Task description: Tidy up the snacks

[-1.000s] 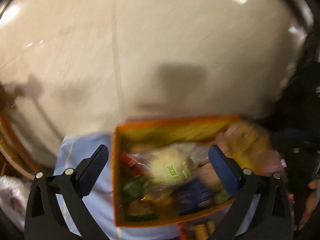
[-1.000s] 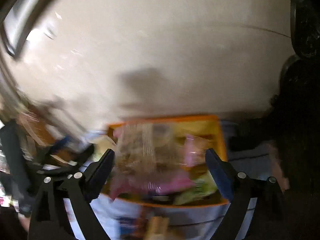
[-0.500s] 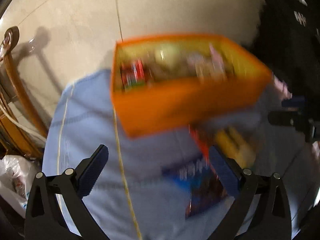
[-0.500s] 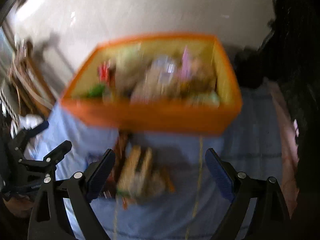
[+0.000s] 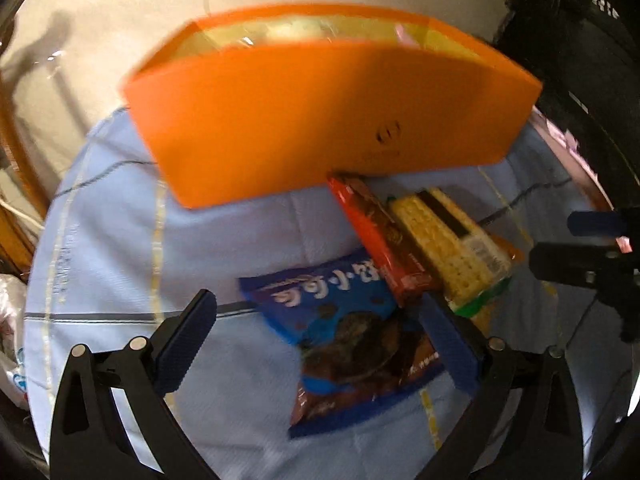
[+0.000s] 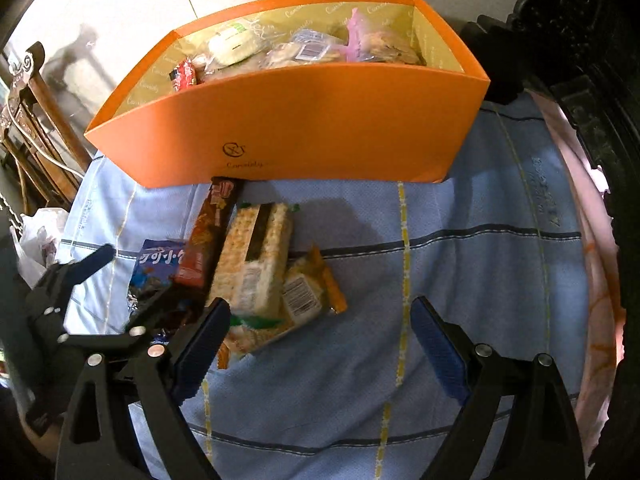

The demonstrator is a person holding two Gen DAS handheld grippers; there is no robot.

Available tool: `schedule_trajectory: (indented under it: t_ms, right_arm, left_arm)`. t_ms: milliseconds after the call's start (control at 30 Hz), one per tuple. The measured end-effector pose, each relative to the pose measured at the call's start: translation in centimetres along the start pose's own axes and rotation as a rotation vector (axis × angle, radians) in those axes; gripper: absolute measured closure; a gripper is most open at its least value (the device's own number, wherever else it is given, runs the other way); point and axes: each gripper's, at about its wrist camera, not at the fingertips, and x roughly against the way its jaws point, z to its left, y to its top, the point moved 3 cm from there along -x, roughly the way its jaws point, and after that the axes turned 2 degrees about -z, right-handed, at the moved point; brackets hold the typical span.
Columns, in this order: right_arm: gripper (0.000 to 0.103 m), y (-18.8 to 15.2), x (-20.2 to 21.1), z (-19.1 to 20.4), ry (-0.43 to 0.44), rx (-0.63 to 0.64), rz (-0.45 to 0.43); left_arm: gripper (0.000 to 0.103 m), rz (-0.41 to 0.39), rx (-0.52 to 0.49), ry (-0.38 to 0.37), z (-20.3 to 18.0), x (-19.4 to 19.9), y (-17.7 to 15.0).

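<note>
The left gripper (image 5: pixel 324 344) has its fingers spread wide and empty; the blue cookie bag (image 5: pixel 352 336) lies flat on the light blue cloth (image 5: pixel 120 264) between them, nearer to the right finger. The right gripper (image 6: pixel 320 344) is also spread and holds nothing – the cracker pack (image 6: pixel 256 256) and a small yellow packet (image 6: pixel 308 288) lie just ahead of its left finger. A red-brown bar (image 6: pixel 208 232) leans on the crackers, its far end touching the orange box (image 6: pixel 304 120), which is full of wrapped snacks.

Both wrist cams look down over the blue cloth (image 6: pixel 460 280), close; both see orange box (image 5: pixel 320 120) and snack pile (image 6: pixel 256 264).
</note>
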Motion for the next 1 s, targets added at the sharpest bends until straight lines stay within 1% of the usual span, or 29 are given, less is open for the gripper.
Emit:
schedule_trajectory:
  t_ms: [67,133,200,233,267,300,333,367,400,467,567,700,767,800,867,900,933,1000]
  right_arm:
    - [0.011,-0.1,-0.3,0.3,0.004,0.001,0.008]
    - [0.011,-0.3,-0.6,0.6,0.0,0.011,0.013]
    - [0.011,-0.5,-0.9,1.0,-0.015,0.036,0.008]
    - [0.011,-0.5,-1.0,1.2,-0.026,0.051,0.006]
    - [0.011,-0.6,-1.2,1.5,-0.035,0.067,0.005]
    - [0.011,-0.7,-1.4,1.8,-0.042,0.083,0.003]
    - [0.011,-0.7,-1.6,2.0,-0.045,0.087,-0.001]
    - [0.011,-0.6,-1.7,2.2,-0.046,0.087,-0.008]
    - [0.011,-0.5,-1.9,2.4,-0.041,0.083,-0.013]
    - [0.011,-0.3,-2.2,2.8,-0.033,0.079,-0.015]
    - [0.011,0.2,-2.7,4.1,-0.047,0.117,-0.015]
    - [0.013,0.9,-4.0,5.8,-0.116,0.187,-0.005]
    - [0.013,1.1,-4.8,6.7,-0.148,0.206,0.005]
    - [0.015,1.0,-5.3,6.8,-0.168,0.214,0.011]
    - [0.024,0.9,-5.9,7.1,-0.174,0.212,0.027]
    - [0.035,0.8,-6.1,7.0,-0.174,0.205,0.035]
    - [0.044,0.9,-6.1,6.9,-0.189,0.204,0.033]
    - [0.044,0.9,-6.2,6.7,-0.178,0.191,0.037]
  left_arm:
    - [0.004,0.032,-0.056,0.004,-1.0,-1.3,-0.6]
    - [0.004,0.064,-0.082,0.043,-1.2,-2.2,-1.3]
    - [0.004,0.064,-0.019,0.033,0.0,-2.3,-1.8]
    - [0.005,0.06,0.009,0.043,0.7,-2.2,-2.0]
    - [0.007,0.048,0.025,0.052,1.5,-1.9,-2.3]
    - [0.015,0.036,0.022,0.052,1.7,-1.7,-2.5]
    - [0.02,0.023,0.013,0.054,1.9,-1.4,-2.6]
    - [0.024,0.018,0.014,0.052,2.2,-1.2,-2.9]
    - [0.025,0.012,0.022,0.049,2.4,-1.0,-3.1]
    - [0.025,0.001,0.025,0.053,2.8,-0.7,-3.6]
    - [0.025,-0.014,0.021,0.053,3.0,-0.5,-4.1]
    - [0.02,-0.022,0.029,0.063,3.4,-0.6,-4.5]
    - [0.02,-0.022,0.031,0.064,3.2,-0.6,-4.4]
    - [0.02,-0.022,0.031,0.064,3.1,-0.6,-4.3]
    - [0.02,-0.02,0.029,0.062,3.1,-0.5,-4.4]
    - [0.02,-0.019,0.028,0.06,3.3,-0.4,-4.4]
    - [0.02,-0.019,0.027,0.06,3.3,-0.4,-4.4]
    - [0.019,-0.019,0.027,0.06,3.2,-0.5,-4.2]
